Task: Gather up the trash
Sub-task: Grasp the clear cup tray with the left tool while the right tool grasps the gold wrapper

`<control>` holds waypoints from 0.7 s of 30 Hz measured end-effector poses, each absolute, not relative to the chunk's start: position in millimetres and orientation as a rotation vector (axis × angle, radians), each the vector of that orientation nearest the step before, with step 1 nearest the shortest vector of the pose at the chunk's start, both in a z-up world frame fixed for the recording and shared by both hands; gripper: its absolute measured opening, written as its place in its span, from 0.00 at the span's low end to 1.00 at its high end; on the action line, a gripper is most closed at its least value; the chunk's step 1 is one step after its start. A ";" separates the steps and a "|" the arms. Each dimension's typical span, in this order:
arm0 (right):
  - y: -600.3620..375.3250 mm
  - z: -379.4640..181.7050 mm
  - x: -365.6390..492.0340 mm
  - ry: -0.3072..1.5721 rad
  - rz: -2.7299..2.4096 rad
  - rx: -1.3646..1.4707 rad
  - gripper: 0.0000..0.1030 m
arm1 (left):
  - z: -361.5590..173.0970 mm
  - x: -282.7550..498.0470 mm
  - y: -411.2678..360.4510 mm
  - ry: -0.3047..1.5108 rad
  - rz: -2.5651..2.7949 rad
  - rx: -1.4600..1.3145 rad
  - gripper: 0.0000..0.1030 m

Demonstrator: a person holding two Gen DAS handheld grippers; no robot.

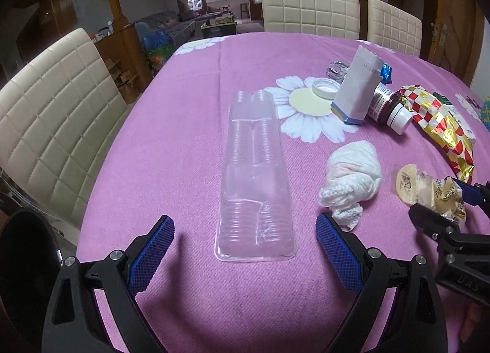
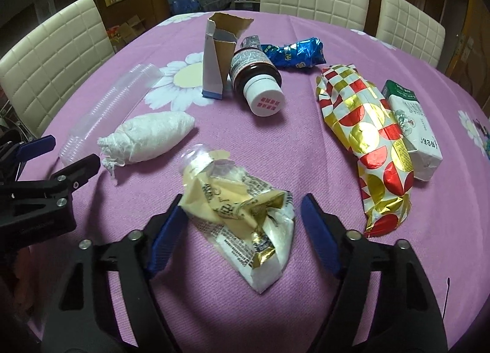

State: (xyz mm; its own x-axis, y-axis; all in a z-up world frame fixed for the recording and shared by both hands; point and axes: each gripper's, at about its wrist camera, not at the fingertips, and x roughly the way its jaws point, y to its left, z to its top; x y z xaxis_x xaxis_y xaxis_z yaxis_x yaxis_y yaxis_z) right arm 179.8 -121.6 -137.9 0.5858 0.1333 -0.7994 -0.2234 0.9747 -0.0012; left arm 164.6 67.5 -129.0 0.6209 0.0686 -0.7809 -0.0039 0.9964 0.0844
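Left gripper (image 1: 245, 239): jaws spread wide, nothing pinched; blue pads hang on either side of the near end of the clear plastic tray (image 1: 255, 175)
Clear plastic tray: lies lengthwise straight ahead of the left fingers on the pink tablecloth (image 1: 183, 108), its near end between the tips, apart from both pads
Right gripper (image 2: 240, 210): jaws part-open around the crumpled snack wrapper (image 2: 242, 212); the left pad seems to touch the wrapper's edge, the right pad stands clear of it
Crumpled snack wrapper: on the cloth between the right fingers, not lifted
White tissue wad (image 2: 150, 135): ahead and left of the right fingers
Brown bottle (image 2: 255, 83): on its side, further ahead
Red-and-gold foil wrapper (image 2: 367, 141): right of the right fingers, beside a white carton (image 2: 413, 126)
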 end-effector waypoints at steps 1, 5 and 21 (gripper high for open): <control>-120.3 -137.3 178.3 0.915 0.209 -0.111 0.61 | -130.3 164.2 69.1 0.905 0.028 0.065 0.89; -118.1 -136.4 175.3 0.899 0.195 -0.126 0.58 | -130.0 163.1 69.8 0.907 0.003 0.049 0.67; -116.4 -126.4 171.4 0.883 0.205 -0.117 0.54 | -104.3 126.8 72.5 0.794 -0.009 0.045 0.45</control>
